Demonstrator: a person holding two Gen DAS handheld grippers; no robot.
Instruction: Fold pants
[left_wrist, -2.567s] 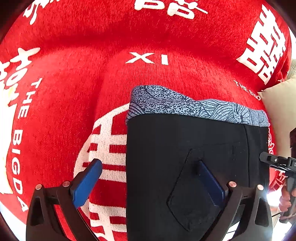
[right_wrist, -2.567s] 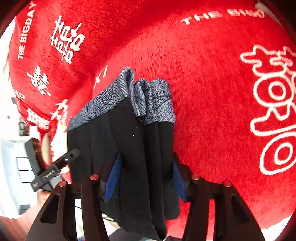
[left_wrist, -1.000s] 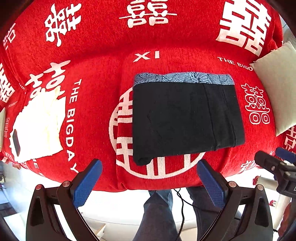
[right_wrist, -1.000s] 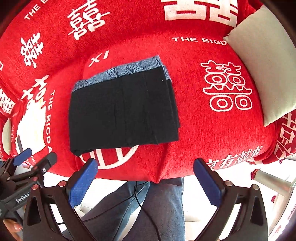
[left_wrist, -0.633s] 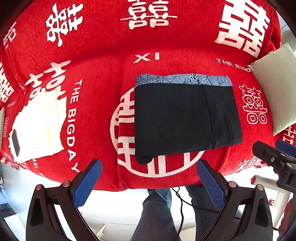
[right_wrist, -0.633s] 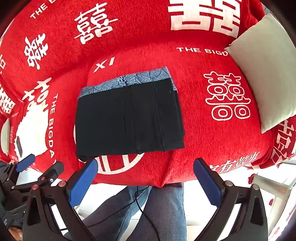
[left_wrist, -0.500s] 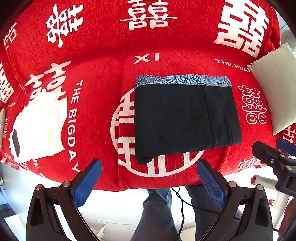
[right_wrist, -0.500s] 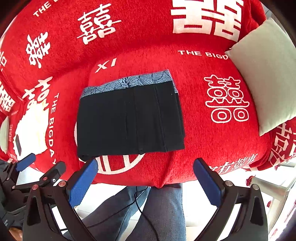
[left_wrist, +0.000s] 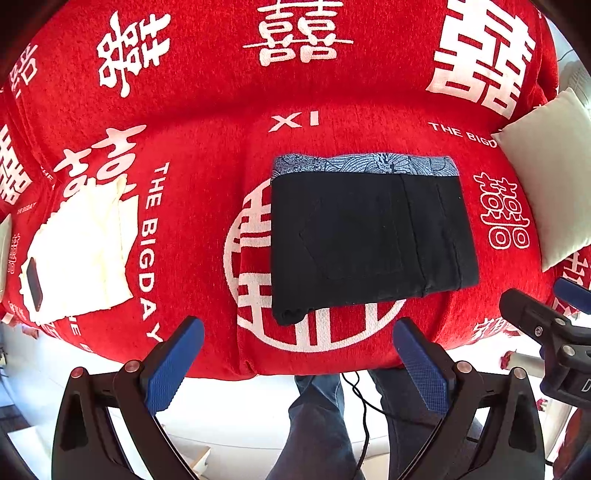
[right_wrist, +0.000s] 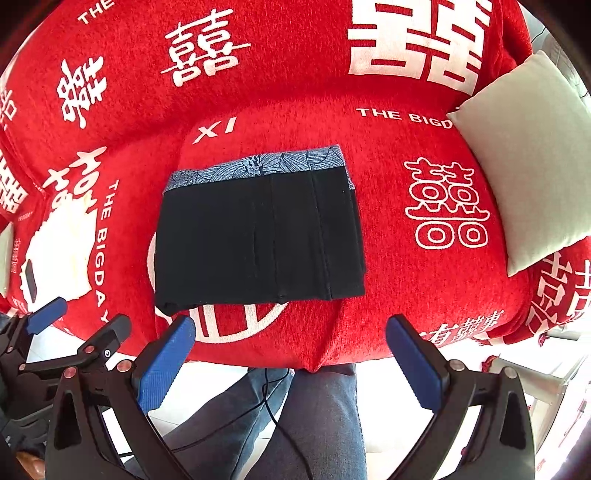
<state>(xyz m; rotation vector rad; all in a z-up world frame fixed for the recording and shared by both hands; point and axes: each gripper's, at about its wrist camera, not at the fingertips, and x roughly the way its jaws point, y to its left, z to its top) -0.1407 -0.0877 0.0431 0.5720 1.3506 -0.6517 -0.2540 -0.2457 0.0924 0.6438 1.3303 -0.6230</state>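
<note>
Black pants (left_wrist: 365, 240) (right_wrist: 258, 243) lie folded into a compact rectangle on the red sofa seat, their blue patterned waistband (left_wrist: 364, 166) along the far edge. My left gripper (left_wrist: 295, 360) is open and empty, held back off the sofa's front edge, clear of the pants. My right gripper (right_wrist: 291, 360) is also open and empty, likewise in front of the seat edge. The right gripper's body (left_wrist: 546, 332) shows at the right of the left wrist view. The left gripper's body (right_wrist: 55, 343) shows at the lower left of the right wrist view.
The red sofa cover (left_wrist: 207, 155) carries white characters. A cream cloth (left_wrist: 81, 254) with a dark phone (left_wrist: 34, 284) on it lies at the left. A pale cushion (right_wrist: 528, 158) leans at the right. A person's jeans-clad legs (right_wrist: 314, 417) and a black cable are below.
Both grippers have let go of the pants and drawn back and up from the sofa, now open and empty. Over the last half second the views have barely shifted.
</note>
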